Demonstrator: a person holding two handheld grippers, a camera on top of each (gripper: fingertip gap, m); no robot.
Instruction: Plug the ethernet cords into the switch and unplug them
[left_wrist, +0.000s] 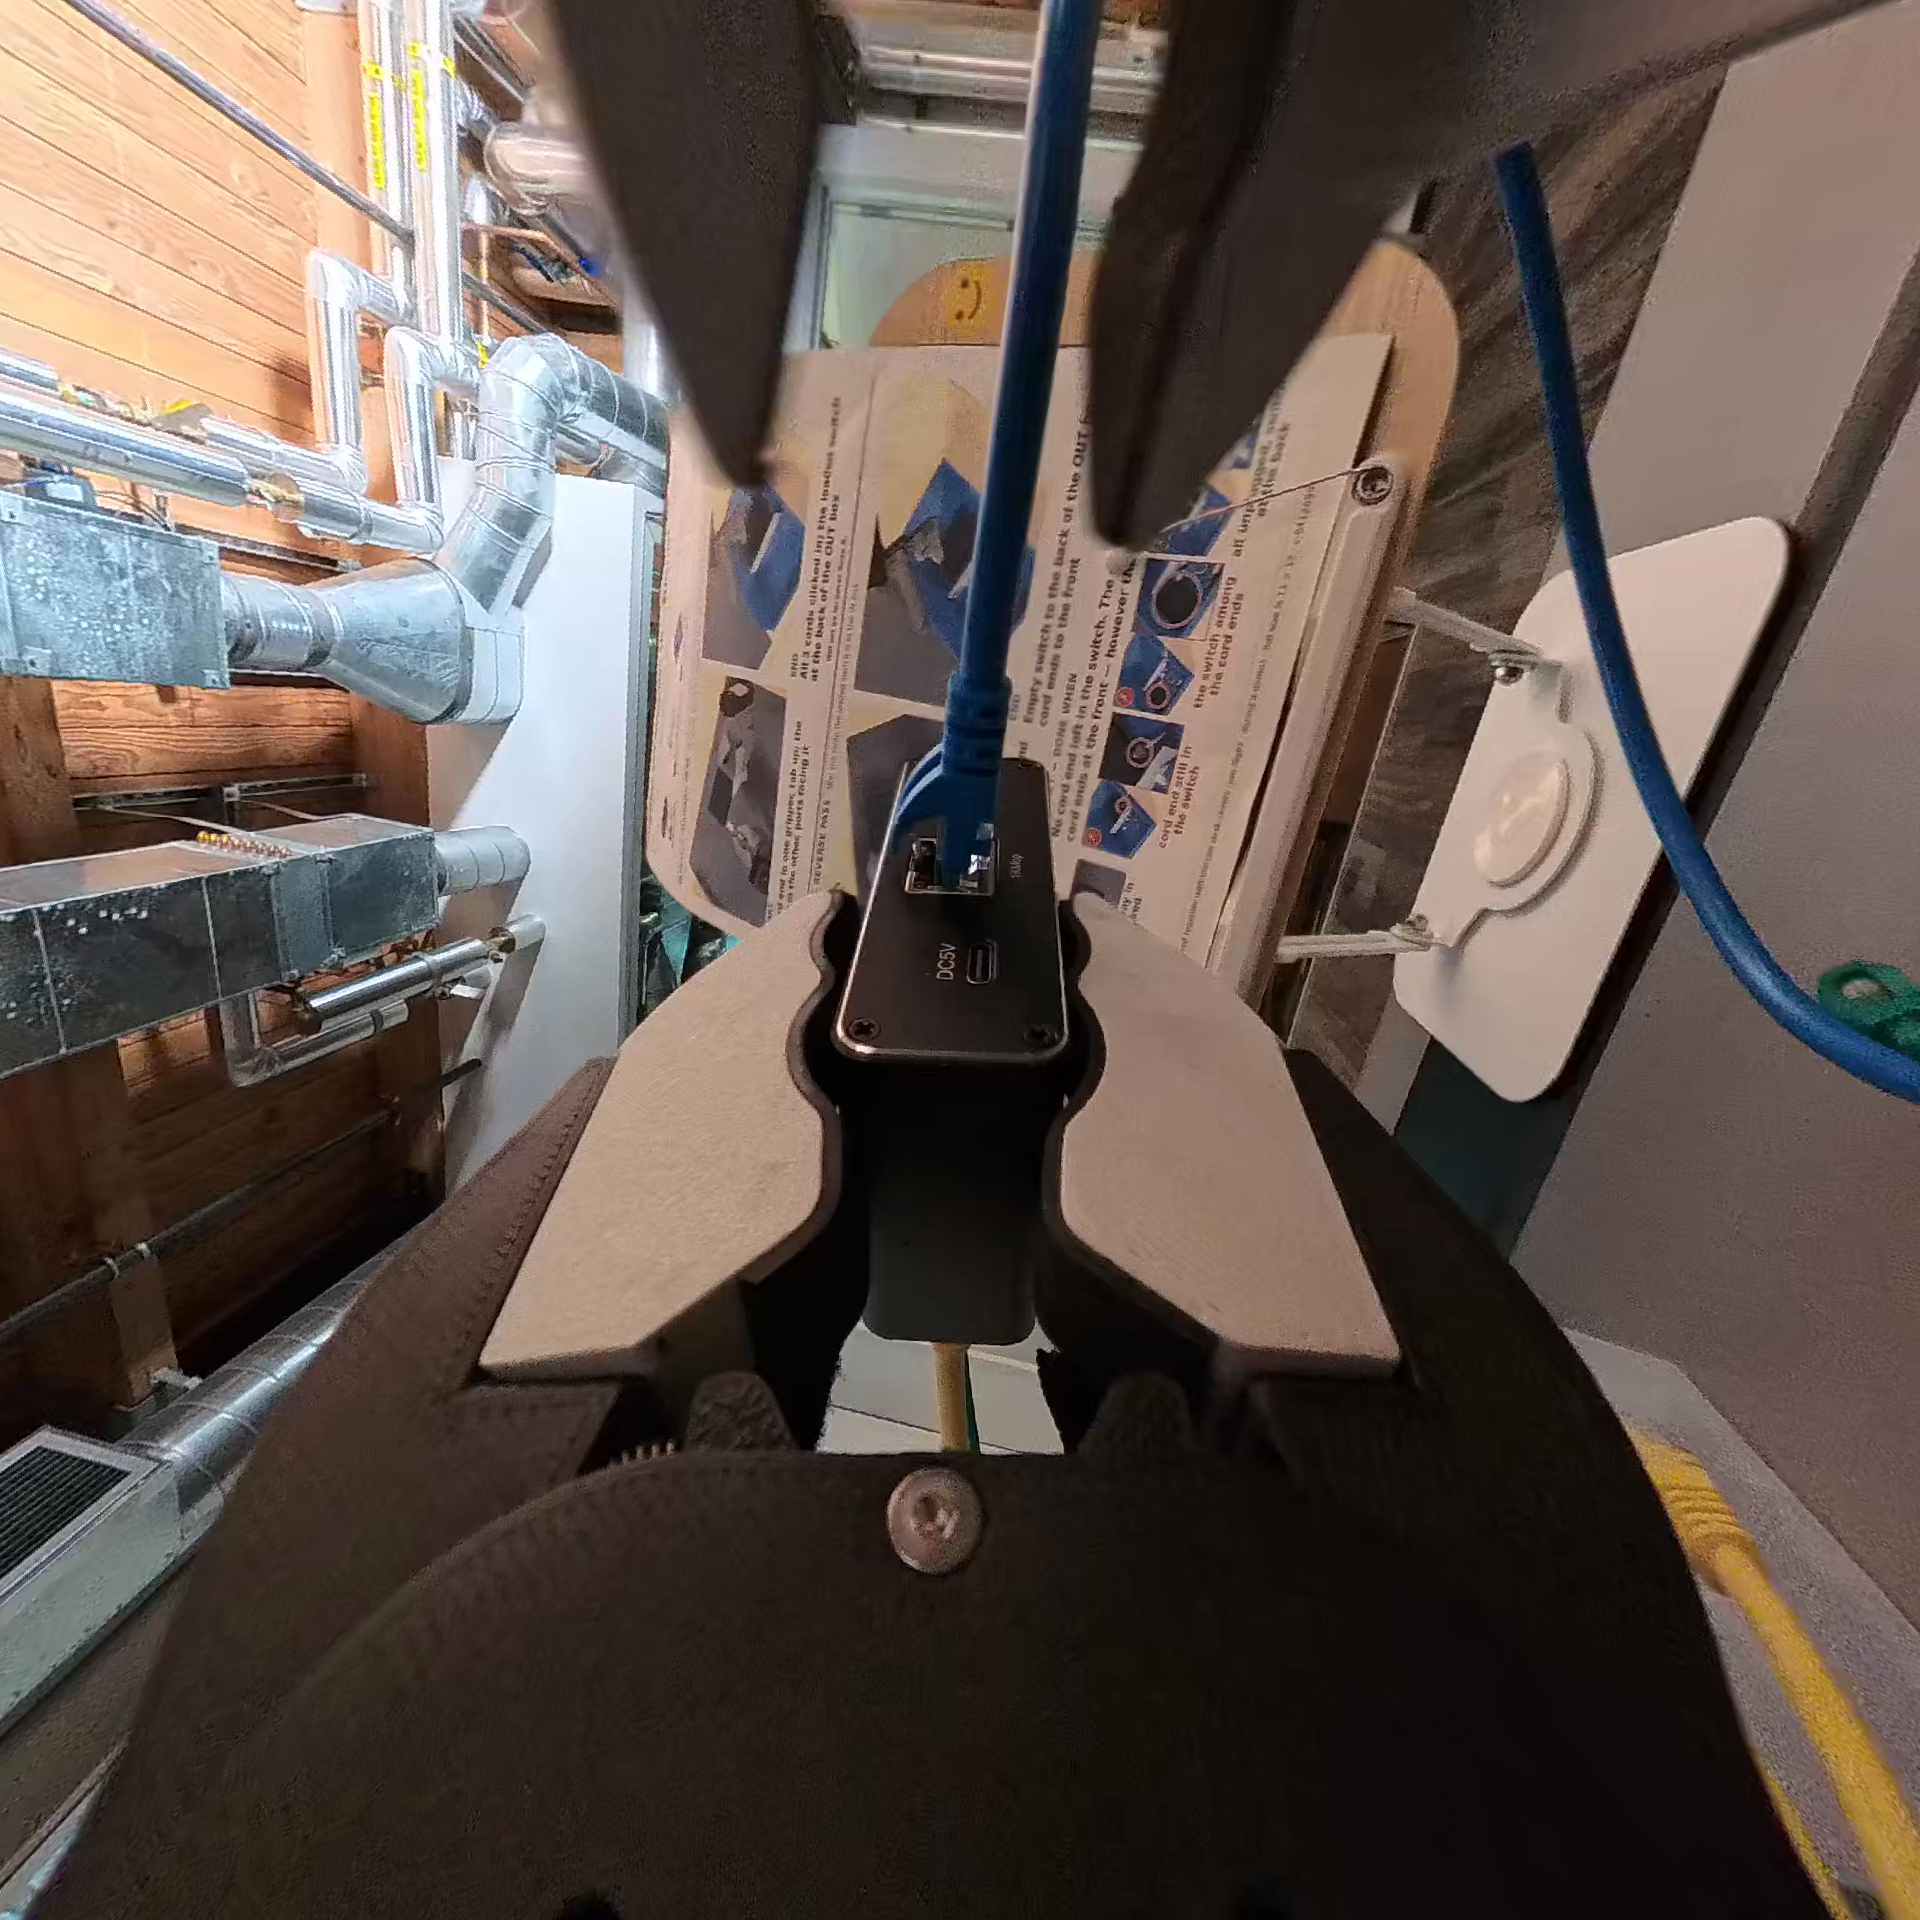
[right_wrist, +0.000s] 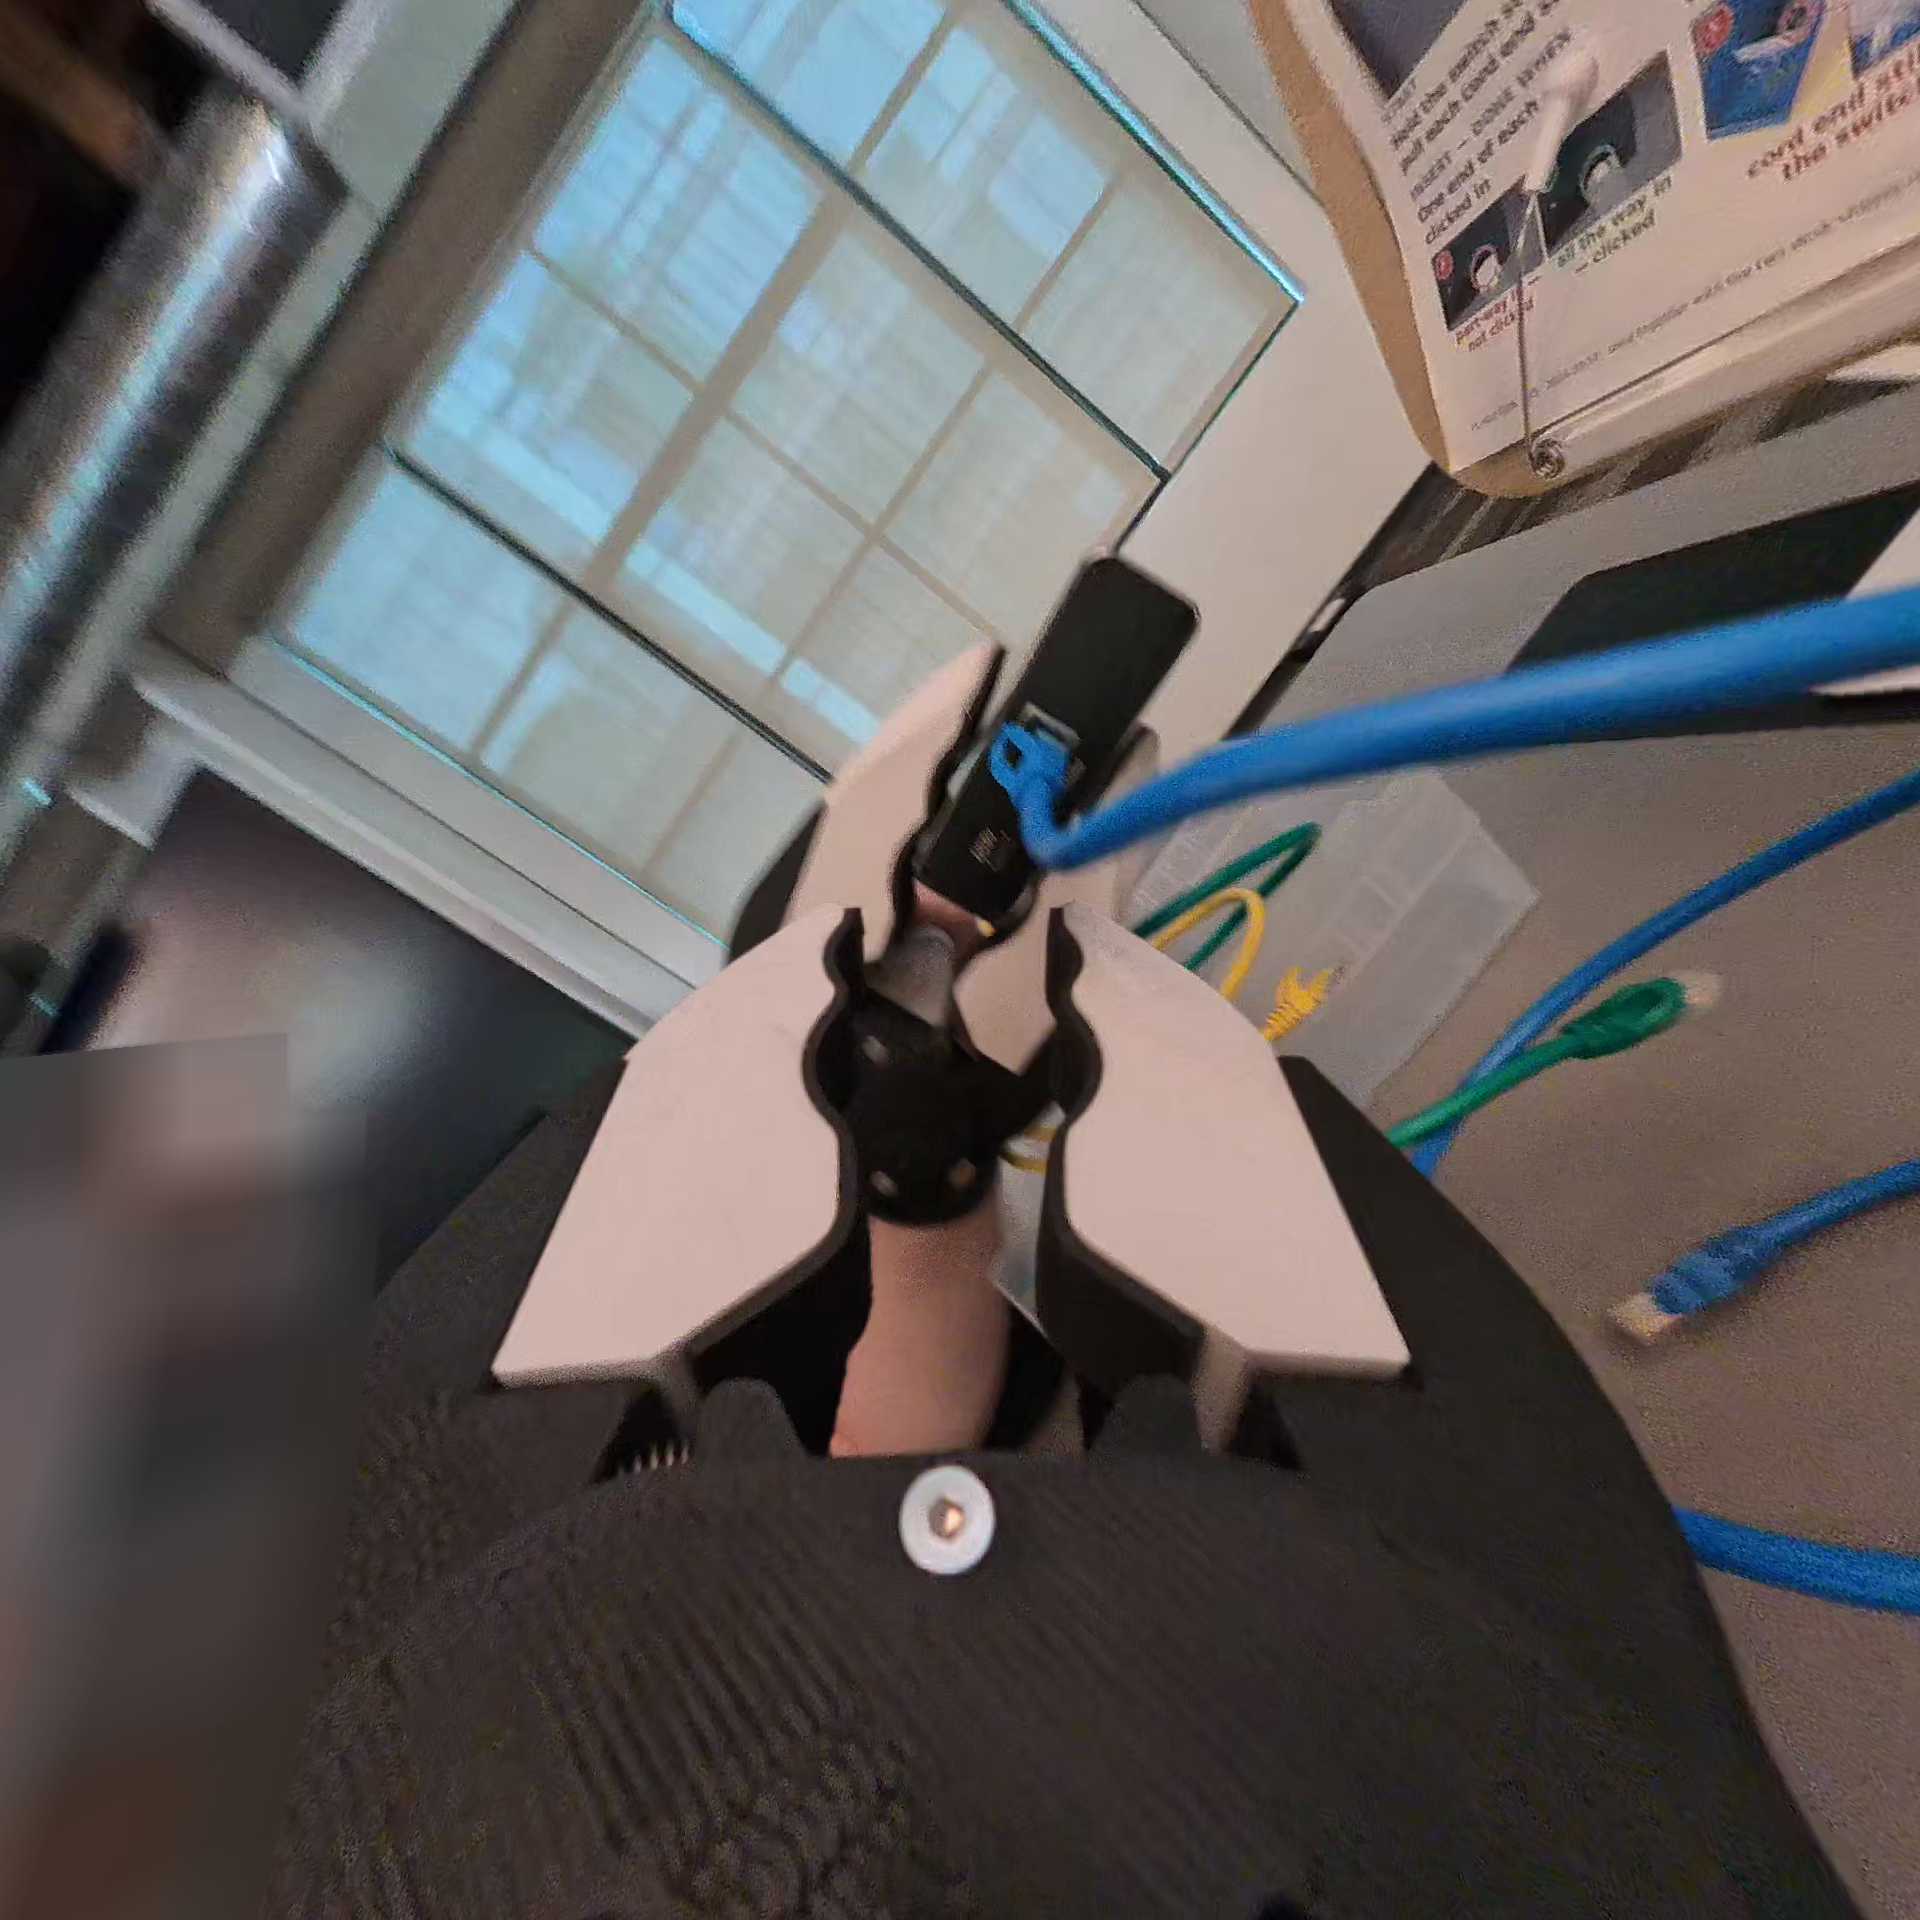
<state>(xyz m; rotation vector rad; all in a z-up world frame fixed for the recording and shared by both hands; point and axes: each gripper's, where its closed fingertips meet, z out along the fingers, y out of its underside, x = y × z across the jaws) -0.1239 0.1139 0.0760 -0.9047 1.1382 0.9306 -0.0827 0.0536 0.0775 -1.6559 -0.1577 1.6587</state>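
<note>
My left gripper (left_wrist: 954, 914) is shut on the black switch (left_wrist: 951, 997) and holds it in the air. A blue ethernet cord (left_wrist: 1013, 416) has its plug (left_wrist: 971, 748) seated in a port on the switch's upper face. My right gripper (left_wrist: 925, 488) hangs above with its dark fingers spread on either side of the cord, not touching it. In the right wrist view my right gripper (right_wrist: 951, 935) is open and empty. Beyond it are the switch (right_wrist: 1112, 634), the blue plug (right_wrist: 1023, 769) and the cord (right_wrist: 1455, 727) trailing right.
On the grey table (right_wrist: 1714, 1455) lie a green cord (right_wrist: 1600, 1023), a yellow cord (right_wrist: 1236, 935), a loose blue plug (right_wrist: 1704, 1278) and a clear plastic box (right_wrist: 1403, 883). A printed sheet on a wooden board (left_wrist: 1143, 623) stands behind. Metal ducts (left_wrist: 364, 623) fill the left. There is about 8 cm between the tips of the two grippers.
</note>
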